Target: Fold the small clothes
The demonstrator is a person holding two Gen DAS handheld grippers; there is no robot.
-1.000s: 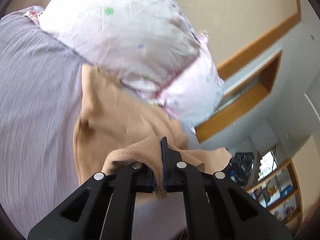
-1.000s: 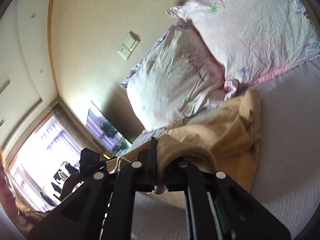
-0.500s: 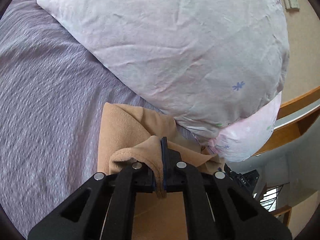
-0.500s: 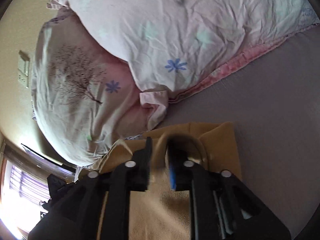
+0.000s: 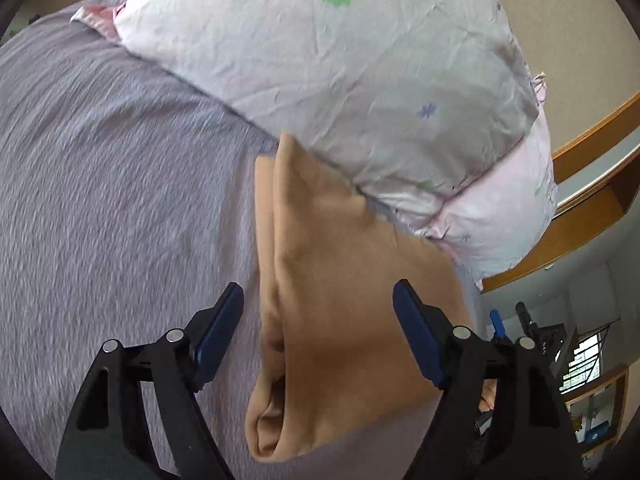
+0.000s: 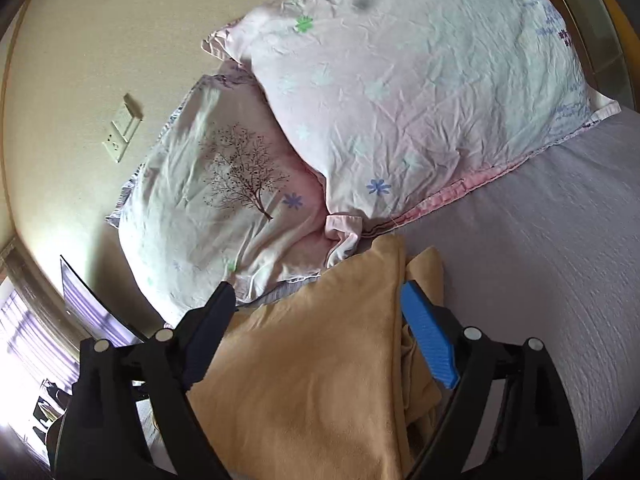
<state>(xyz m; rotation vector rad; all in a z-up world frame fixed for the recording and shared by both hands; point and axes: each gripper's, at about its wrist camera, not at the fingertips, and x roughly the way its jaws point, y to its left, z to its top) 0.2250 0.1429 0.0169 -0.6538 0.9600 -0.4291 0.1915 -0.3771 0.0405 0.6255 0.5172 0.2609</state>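
Two floral pillows (image 6: pixel 400 92) overlap on a lilac bedsheet (image 5: pixel 112 184) below a wall socket (image 6: pixel 122 128)

Tan garment (image 5: pixel 344 280) folded on purple bedsheet (image 5: pixel 120 180), beside floral pillow (image 5: pixel 340 72), left gripper (image 5: pixel 320 320) jaws wide apart

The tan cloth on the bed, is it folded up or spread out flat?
Folded. The tan cloth lies doubled on the bed, one layer atop another, edges peeking out beside it.
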